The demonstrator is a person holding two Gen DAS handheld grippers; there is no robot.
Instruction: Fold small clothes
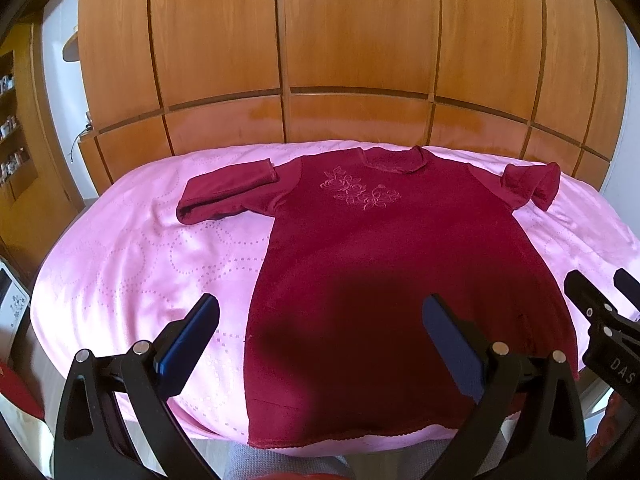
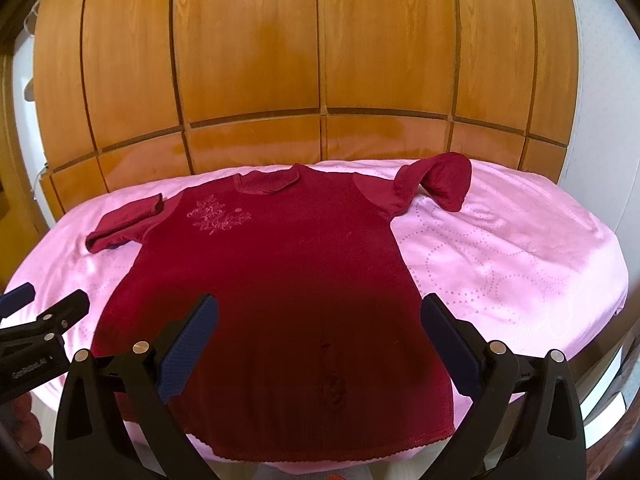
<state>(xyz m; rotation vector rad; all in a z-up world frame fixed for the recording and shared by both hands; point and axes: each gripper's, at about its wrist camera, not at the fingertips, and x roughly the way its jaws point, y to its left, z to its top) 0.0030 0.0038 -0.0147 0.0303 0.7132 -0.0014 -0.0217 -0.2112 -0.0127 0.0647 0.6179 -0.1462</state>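
A dark red shirt (image 1: 392,240) with a floral embroidery on the chest lies flat, front up, on a pink cloth (image 1: 132,248); it also shows in the right wrist view (image 2: 280,264). Its left sleeve (image 1: 224,196) is folded back on itself, its right sleeve (image 2: 440,184) is curled up. My left gripper (image 1: 320,320) is open and empty above the shirt's lower left part. My right gripper (image 2: 320,320) is open and empty above the lower right part. Each gripper shows at the edge of the other's view: the right gripper (image 1: 600,300), the left gripper (image 2: 44,304).
The pink cloth (image 2: 520,264) covers a rounded table. A wooden wardrobe wall (image 1: 320,60) stands right behind it. Shelves with small items (image 1: 12,140) are at the far left. The shirt's hem (image 1: 340,440) hangs at the table's near edge.
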